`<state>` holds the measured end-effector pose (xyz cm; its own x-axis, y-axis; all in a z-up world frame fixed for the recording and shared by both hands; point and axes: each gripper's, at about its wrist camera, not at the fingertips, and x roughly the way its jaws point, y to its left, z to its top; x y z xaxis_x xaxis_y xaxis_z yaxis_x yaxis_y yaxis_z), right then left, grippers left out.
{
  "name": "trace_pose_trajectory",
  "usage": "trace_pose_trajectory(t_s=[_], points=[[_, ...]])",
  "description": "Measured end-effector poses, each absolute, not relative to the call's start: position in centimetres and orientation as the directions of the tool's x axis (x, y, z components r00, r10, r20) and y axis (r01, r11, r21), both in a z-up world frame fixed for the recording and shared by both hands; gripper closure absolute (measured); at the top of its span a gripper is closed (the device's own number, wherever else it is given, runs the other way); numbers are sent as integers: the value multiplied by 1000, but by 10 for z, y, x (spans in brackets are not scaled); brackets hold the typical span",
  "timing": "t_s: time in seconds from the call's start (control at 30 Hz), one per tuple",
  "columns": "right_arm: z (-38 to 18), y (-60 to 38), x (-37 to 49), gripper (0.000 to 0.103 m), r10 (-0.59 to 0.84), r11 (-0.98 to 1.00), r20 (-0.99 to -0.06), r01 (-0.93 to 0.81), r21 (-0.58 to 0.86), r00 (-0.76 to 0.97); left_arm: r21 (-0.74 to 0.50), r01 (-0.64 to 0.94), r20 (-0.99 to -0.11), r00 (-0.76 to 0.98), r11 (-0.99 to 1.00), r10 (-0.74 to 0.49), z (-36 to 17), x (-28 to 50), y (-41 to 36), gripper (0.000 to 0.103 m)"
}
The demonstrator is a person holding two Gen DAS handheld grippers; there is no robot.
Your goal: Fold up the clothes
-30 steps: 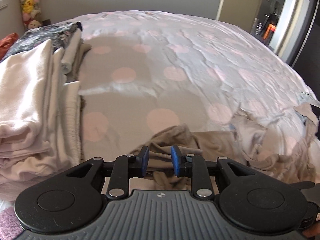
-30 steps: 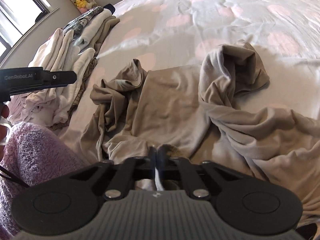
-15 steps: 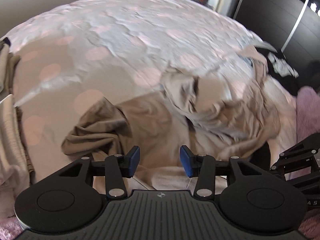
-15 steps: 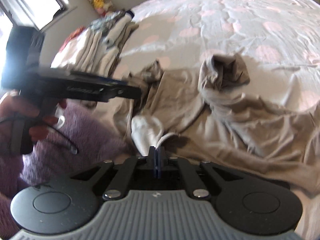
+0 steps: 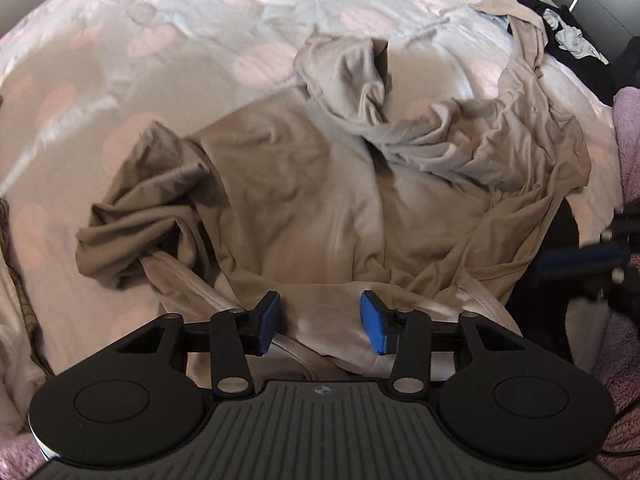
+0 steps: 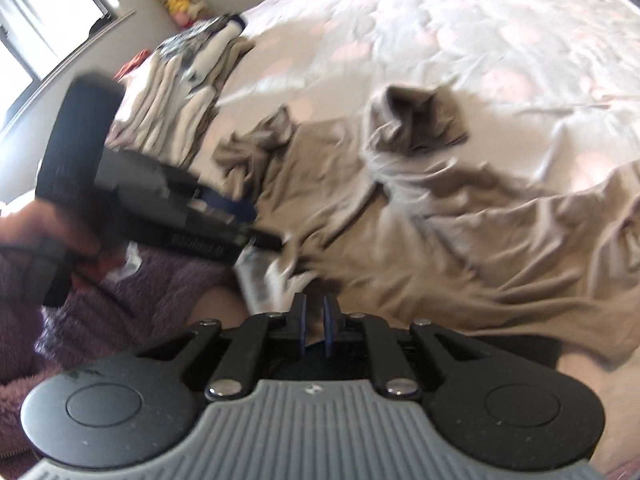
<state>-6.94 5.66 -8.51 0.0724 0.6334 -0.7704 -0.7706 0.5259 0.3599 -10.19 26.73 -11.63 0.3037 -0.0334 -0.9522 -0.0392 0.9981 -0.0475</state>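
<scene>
A crumpled beige long-sleeved cotton top (image 5: 304, 216) lies spread on the pale quilted bedspread w/ pink dots (image 5: 168, 20), sleeves bunched at both sides. L gripper (image 5: 320, 322), blue pads wide apart, hovers over the garment's near hem, holding nothing. R gripper (image 6: 315, 330), jaws nearly together w/ a thin gap, sits at the near edge of the cloth; no fabric seen between them. A stack of folded cream clothes (image 6: 176, 96) rests to the left on the bed.

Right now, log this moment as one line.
left gripper: open over beige shirt hem | right gripper: slightly parted, empty | shirt crumpled, unfolded
</scene>
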Motion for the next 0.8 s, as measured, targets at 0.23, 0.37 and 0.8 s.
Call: trace_pose_trajectory(t_s=[0.23, 0.37, 0.8], points=[[-104, 79, -65, 64, 604, 461, -792, -850, 255, 90, -25, -35, -964, 264, 999, -15, -119, -104, 265, 71], [-112, 91, -68, 64, 608, 396, -790, -893, 215, 80, -29, -50, -969, 247, 998, -16, -120, -107, 267, 72], [-110, 91, -68, 97, 684, 345, -725, -911, 227, 78, -39, -93, -963, 270, 995, -13, -111, -118, 273, 90]])
